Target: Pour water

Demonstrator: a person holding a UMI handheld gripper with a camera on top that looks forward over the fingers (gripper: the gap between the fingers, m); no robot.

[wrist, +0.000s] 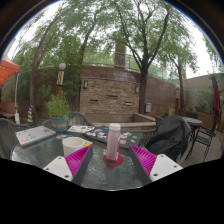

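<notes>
Pink-padded claw (pixel 112 160) level, open around bottle (pixel 113 143)

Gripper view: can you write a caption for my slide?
Open tool reaches toward a pink-capped bottle standing between its fingers on a glass patio table, white cup beside it.

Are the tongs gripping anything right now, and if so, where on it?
Nothing is held. The tongs are open; the clear bottle with a pink cap stands on the glass table between the fingers, gaps on both sides.
</notes>
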